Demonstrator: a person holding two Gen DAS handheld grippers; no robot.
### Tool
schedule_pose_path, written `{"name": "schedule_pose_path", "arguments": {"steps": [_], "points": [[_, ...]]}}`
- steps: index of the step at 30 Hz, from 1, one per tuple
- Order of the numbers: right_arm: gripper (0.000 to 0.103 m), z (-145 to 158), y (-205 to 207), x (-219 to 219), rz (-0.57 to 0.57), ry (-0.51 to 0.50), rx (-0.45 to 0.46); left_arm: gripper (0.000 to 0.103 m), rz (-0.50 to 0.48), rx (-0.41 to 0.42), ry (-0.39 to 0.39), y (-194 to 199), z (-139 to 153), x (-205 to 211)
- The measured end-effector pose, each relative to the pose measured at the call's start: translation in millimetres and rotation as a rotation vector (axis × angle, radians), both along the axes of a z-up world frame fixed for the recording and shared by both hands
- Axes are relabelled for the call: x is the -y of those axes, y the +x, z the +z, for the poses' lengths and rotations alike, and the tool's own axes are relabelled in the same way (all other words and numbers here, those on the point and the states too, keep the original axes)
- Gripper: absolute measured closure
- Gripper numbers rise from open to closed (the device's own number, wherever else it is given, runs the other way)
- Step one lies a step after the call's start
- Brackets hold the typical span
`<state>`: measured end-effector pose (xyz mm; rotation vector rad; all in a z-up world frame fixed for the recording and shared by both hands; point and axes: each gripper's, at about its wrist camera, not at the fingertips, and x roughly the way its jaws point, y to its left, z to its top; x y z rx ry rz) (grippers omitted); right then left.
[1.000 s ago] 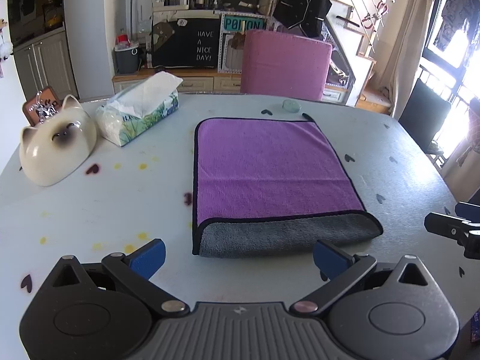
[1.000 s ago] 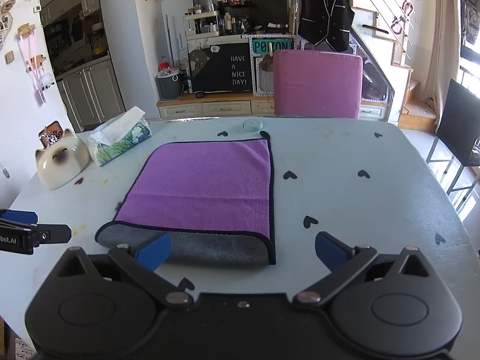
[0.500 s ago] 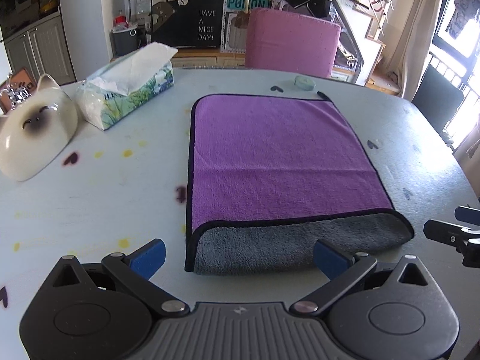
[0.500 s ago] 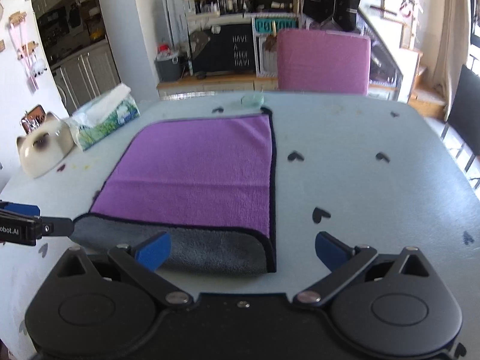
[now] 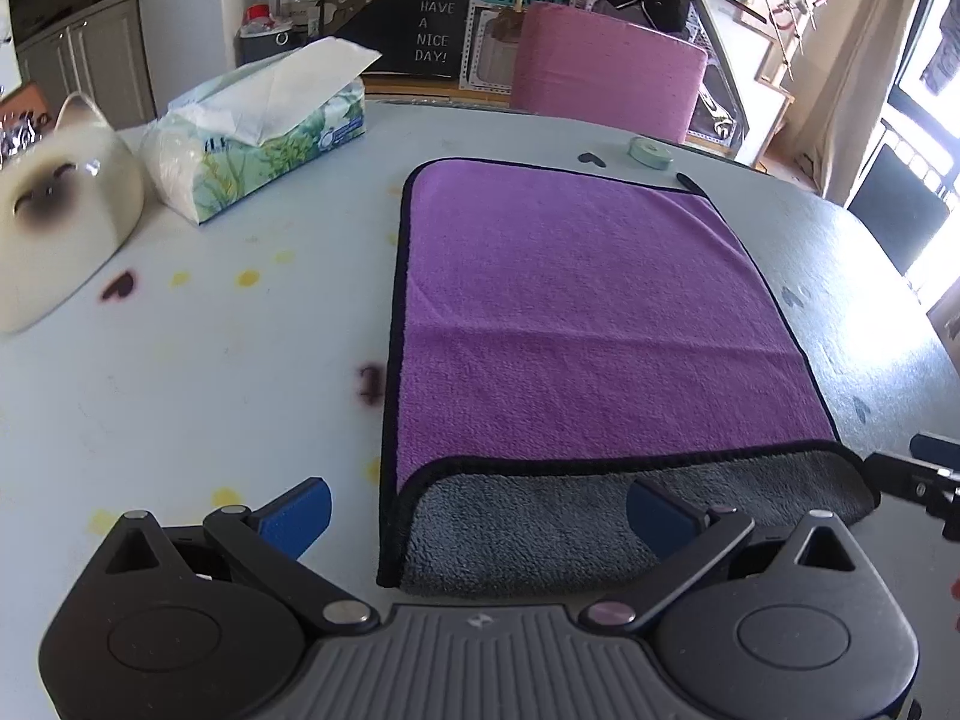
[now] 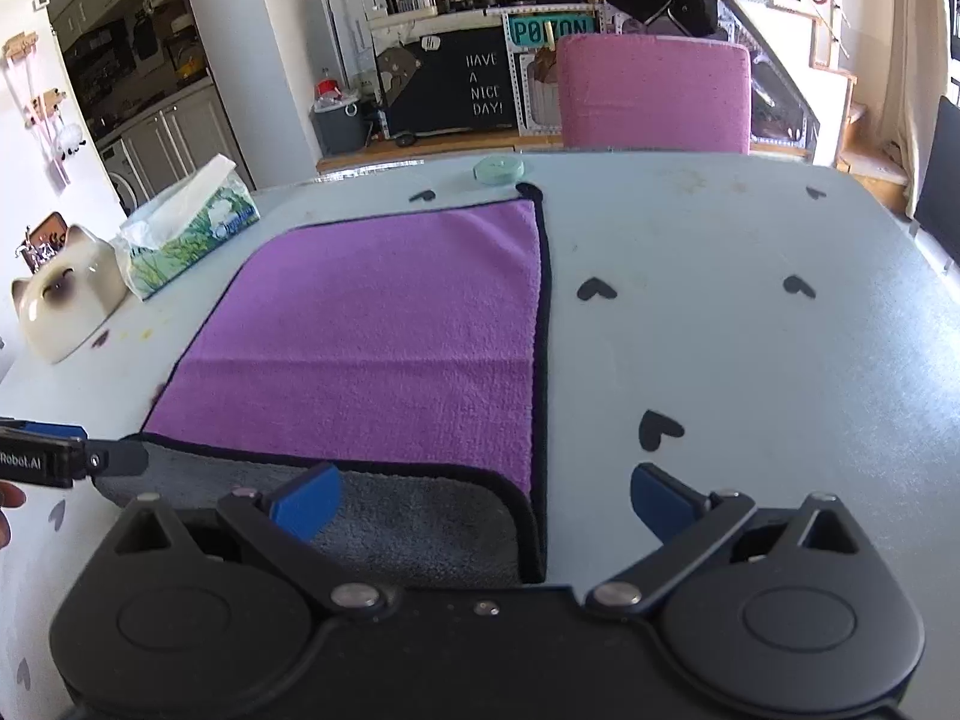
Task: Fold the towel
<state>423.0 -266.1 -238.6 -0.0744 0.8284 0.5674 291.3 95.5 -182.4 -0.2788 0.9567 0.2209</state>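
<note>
1. Bright daylight throughout, pouring in from beyond the table's (image 5: 252, 396) right side.
2. Blown-out glare at the window (image 5: 936, 60) right of the table.
3. Strong fisheye bending around the table; slight softness at the edges.

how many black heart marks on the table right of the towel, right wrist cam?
4 right of the towel: one nearest its right edge, one further right, one nearer the right gripper, one at the far edge. The gripper body may hide more.
</note>
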Motion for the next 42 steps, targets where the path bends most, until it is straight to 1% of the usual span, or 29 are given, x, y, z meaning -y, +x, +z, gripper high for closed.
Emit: {"name": "schedule_pose_path", "arguments": {"steps": [5, 7, 8, 10, 11, 13, 15, 16, 19, 22, 26, 29, 31, 35, 38, 40, 42], "points": [[0.001, -9.2, 4.9, -1.8, 0.009, 0.006, -0.049, 0.001, -0.011, -0.024, -0.018, 1.7, -6.7, -3.5], [0.010, -11.8, 5.4, -1.1, 0.005, 0.018, -0.062, 0.006, -0.016, -0.028, -0.023, 2.0, -8.8, -4.1], [0.019, -13.2, 6.4, -0.4, 0.009, 0.025, -0.069, 0.008, -0.018, -0.031, -0.028, 2.0, -9.8, -4.8], [0.030, -15.4, 8.4, 0.4, 0.012, 0.031, -0.086, 0.015, -0.017, -0.038, -0.043, 1.6, -11.6, -6.3], [0.032, -16.4, 9.2, 0.5, 0.013, 0.028, -0.092, 0.017, -0.015, -0.040, -0.049, 1.6, -12.3, -6.9], [0.045, -18.2, 11.3, 1.6, 0.015, 0.025, -0.111, 0.025, -0.012, -0.042, -0.058, 0.9, -12.7, -8.4], [0.054, -19.4, 13.5, 3.8, 0.013, 0.031, -0.130, 0.029, -0.011, -0.038, -0.070, 0.8, -11.9, -10.3], [0.056, -19.6, 14.4, 4.5, 0.014, 0.036, -0.138, 0.033, -0.012, -0.038, -0.075, 0.9, -11.3, -11.1], [0.060, -19.0, 16.1, 4.8, 0.019, 0.033, -0.150, 0.042, -0.014, -0.038, -0.086, 3.3, -9.8, -12.9], [0.065, -18.5, 18.0, 4.8, 0.017, 0.031, -0.158, 0.047, -0.019, -0.038, -0.093, 5.8, -9.2, -14.4], [0.070, -19.5, 20.1, 5.9, 0.012, 0.029, -0.175, 0.054, -0.021, -0.046, -0.105, 5.8, -8.2, -17.5], [0.073, -20.3, 20.8, 6.2, 0.018, 0.028, -0.187, 0.062, -0.018, -0.054, -0.116, 4.3, -8.8, -20.3], [0.076, -20.0, 20.9, 6.2, 0.024, 0.030, -0.193, 0.069, -0.017, -0.061, -0.118, 3.3, -9.5, -21.4], [0.079, -21.1, 20.8, 2.7, 0.038, 0.010, -0.208, 0.074, -0.006, -0.072, -0.132, 2.4, -9.8, -25.2], [0.081, -21.5, 22.3, 1.1, 0.041, -0.001, -0.213, 0.076, -0.008, -0.090, -0.121, 3.3, -9.5, -24.7], [0.086, -21.6, 25.0, 1.2, 0.032, -0.005, -0.222, 0.080, -0.014, -0.106, -0.116, 3.7, -9.4, -24.4], [0.089, -21.9, 26.8, 1.8, 0.028, -0.007, -0.233, 0.083, -0.015, -0.119, -0.114, 4.5, -9.3, -25.4]]}}
